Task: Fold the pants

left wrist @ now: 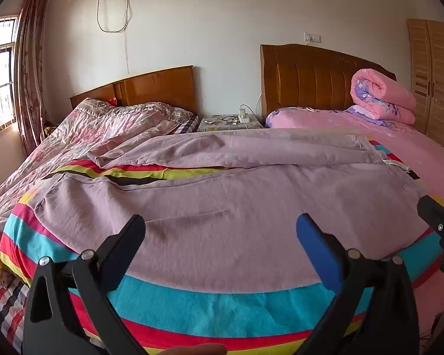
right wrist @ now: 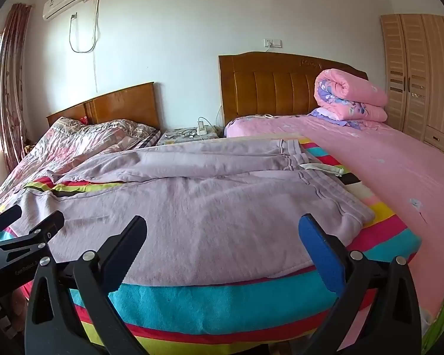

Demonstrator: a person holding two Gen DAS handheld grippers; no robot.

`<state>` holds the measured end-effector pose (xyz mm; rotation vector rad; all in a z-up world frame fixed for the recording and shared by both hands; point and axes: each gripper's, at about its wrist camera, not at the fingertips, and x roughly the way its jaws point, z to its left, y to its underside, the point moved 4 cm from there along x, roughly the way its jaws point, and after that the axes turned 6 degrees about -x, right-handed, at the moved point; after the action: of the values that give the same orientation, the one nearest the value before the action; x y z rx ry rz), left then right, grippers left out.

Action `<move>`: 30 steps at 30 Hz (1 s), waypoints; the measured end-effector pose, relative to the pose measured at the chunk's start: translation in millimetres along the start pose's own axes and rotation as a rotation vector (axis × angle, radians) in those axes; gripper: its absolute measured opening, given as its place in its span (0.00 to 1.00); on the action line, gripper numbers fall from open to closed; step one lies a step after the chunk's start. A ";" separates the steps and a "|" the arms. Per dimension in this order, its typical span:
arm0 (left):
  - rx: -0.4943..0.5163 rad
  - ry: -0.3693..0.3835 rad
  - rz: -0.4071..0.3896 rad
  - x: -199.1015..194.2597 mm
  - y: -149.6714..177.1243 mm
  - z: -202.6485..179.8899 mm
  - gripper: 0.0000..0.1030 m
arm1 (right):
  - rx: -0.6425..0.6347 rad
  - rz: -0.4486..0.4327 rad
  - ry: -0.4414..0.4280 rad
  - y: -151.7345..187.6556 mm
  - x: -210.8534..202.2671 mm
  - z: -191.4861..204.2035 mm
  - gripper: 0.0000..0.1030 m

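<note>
Two grippers hung over the near edge of a striped terry towel (left wrist: 192, 304) in bands of turquoise, red, yellow and black, and that towel served as the ground for everything else. On it lay the pale lilac cotton sweatpants (left wrist: 222, 207), spread flat with both legs running toward the towel's left end and the ribbed waistband with its white drawstring (right wrist: 322, 169) near the towel's right end; the far leg was creased and partly rumpled, and a strip of towel showed between the two legs. The left gripper (left wrist: 222, 233), one finger black and the other faced in blue, stood with its jaws spread as wide as they went, holding nothing, poised above the near leg of the sweatpants. The right gripper (right wrist: 223, 233), built the same way, was likewise fully spread and empty, hovering over the seat of the sweatpants by the towel's near edge. Beyond the towel's right side stretched a pink bedsheet (right wrist: 384, 159) with a rolled pink floral quilt (right wrist: 352, 97) against a brown wooden headboard (right wrist: 269, 85). Beyond the towel's left side lay a crumpled pink patterned duvet (left wrist: 103, 124).
</note>
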<state>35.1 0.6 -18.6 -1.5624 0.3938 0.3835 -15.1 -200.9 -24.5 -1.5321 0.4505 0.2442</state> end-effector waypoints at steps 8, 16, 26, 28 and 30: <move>0.000 0.001 0.010 0.3 5.1 -3.0 0.99 | -0.006 0.006 0.002 -2.7 -1.0 0.2 0.96; 0.003 -0.003 0.019 0.4 4.3 -2.5 0.99 | 0.006 0.008 0.002 7.4 0.8 5.6 0.96; 0.000 -0.003 0.022 -0.4 6.9 -0.3 0.99 | 0.009 0.021 -0.004 3.2 5.6 0.8 0.96; 0.000 -0.003 0.023 -0.2 6.8 -0.4 0.99 | 0.008 0.023 -0.005 2.8 5.7 1.0 0.96; 0.000 -0.003 0.023 -0.2 7.0 -0.5 0.99 | 0.008 0.023 -0.004 3.0 5.7 0.9 0.96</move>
<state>31.6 -0.1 -24.7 -1.5583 0.4101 0.4040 -11.1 -200.6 -29.7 -1.5189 0.4650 0.2631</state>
